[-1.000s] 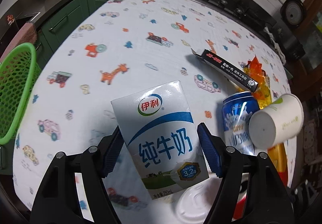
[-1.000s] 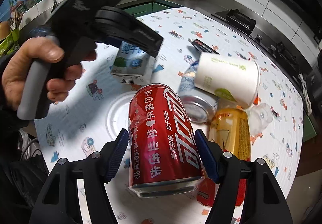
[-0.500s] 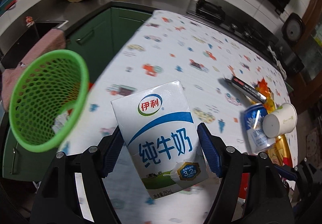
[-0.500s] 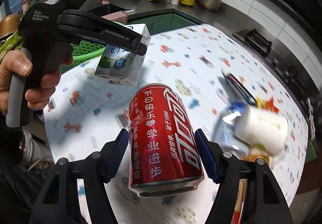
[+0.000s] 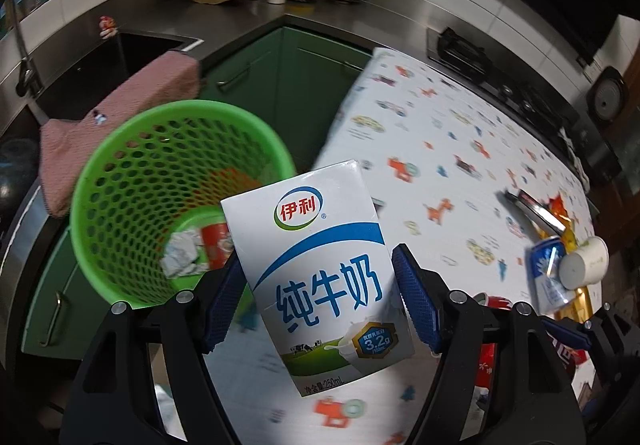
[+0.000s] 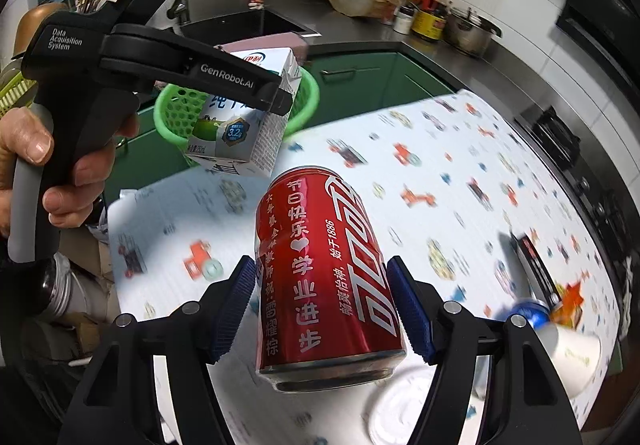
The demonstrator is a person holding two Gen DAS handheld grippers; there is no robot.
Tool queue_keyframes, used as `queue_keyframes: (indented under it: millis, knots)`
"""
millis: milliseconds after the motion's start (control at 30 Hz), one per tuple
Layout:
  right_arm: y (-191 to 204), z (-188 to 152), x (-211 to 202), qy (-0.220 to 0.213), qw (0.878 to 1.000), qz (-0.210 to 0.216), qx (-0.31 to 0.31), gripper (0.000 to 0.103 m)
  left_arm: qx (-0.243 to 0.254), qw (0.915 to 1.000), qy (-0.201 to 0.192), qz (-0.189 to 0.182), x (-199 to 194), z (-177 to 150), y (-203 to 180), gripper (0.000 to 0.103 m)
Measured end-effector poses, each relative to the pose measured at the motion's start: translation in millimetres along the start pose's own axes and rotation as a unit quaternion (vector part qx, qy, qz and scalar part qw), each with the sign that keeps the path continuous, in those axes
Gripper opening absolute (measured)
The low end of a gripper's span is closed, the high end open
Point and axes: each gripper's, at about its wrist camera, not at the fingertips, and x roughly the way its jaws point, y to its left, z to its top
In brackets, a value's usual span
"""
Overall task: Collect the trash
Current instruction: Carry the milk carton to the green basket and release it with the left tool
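While my left gripper (image 5: 320,297) squeezes the milk carton (image 5: 320,261) between its blue pads, the carton sits upright in the grip, held about halfway open by the carton's width, its top reaching well past the fingertips. It hangs in the air just beside the green basket (image 5: 120,181), which stands off the near end of the table (image 5: 440,173) in front of the green cabinets. In the basket's bottom lie a crumpled white paper and a red can. My right gripper (image 6: 322,309) is clamped on the red cola can (image 6: 326,273), pads pressing its two sides, the can tilted slightly and lifted clear above the patterned tablecloth. From the right wrist view my left hand (image 6: 48,165) grips its tool's handle, and the carton is over the basket's rim. Farther down the table lie a blue can (image 5: 548,273), a white paper cup (image 5: 584,263) and a black box (image 5: 532,209).
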Motion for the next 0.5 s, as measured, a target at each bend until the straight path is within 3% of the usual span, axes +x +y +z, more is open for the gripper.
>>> queue_keyframes:
  millis: [500]
  knots:
    - [29, 63, 42, -0.006, 1.000, 0.024, -0.004, 0.066, -0.036, 0.9975, -0.001, 0.060, 13, 23, 90, 0.071]
